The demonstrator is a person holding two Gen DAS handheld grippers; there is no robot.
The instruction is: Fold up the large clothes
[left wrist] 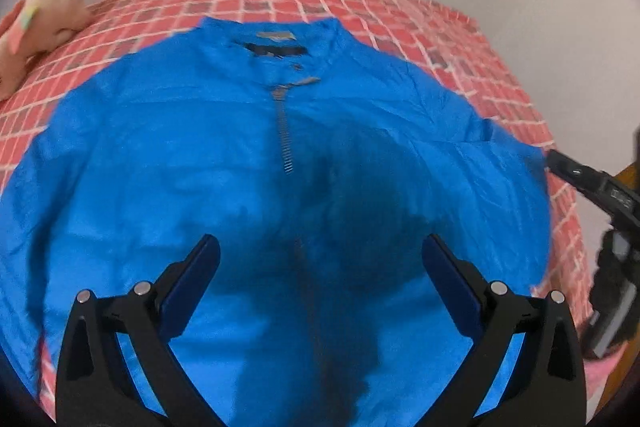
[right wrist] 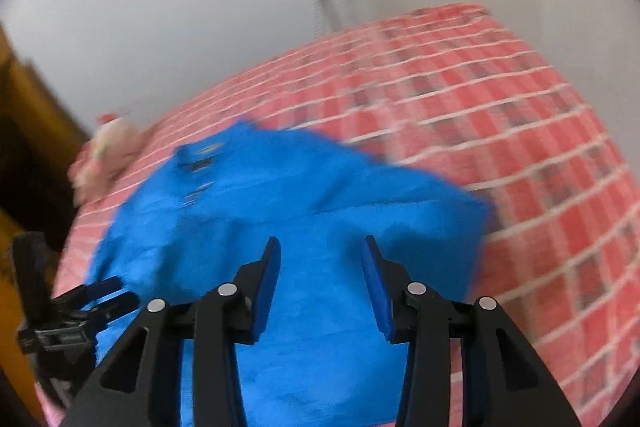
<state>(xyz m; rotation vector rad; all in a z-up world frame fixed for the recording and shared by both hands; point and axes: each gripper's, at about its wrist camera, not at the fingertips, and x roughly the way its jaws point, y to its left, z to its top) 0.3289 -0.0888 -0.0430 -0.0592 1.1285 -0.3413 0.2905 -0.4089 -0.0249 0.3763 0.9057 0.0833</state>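
A bright blue zip jacket (left wrist: pixel 240 147) lies spread front up on the bed, its collar (left wrist: pixel 272 43) at the far side and its zip (left wrist: pixel 284 135) running down the middle. My left gripper (left wrist: pixel 320 241) hovers over the jacket's lower front, open wide, with nothing between its pads. In the right wrist view the jacket (right wrist: pixel 320 187) looks blurred. My right gripper (right wrist: pixel 321 241) stands partly open above the cloth near its right side, gripping nothing. The right gripper (left wrist: pixel 560 163) shows at the jacket's right edge, and the left gripper (right wrist: pixel 120 293) shows at the lower left.
A red checked bedcover (left wrist: pixel 480 39) covers the bed and reaches beyond the jacket on the right and far sides. A pink plush toy (left wrist: pixel 48 11) lies at the far left corner. White walls stand behind. Brown wooden furniture (right wrist: pixel 24 107) stands left of the bed.
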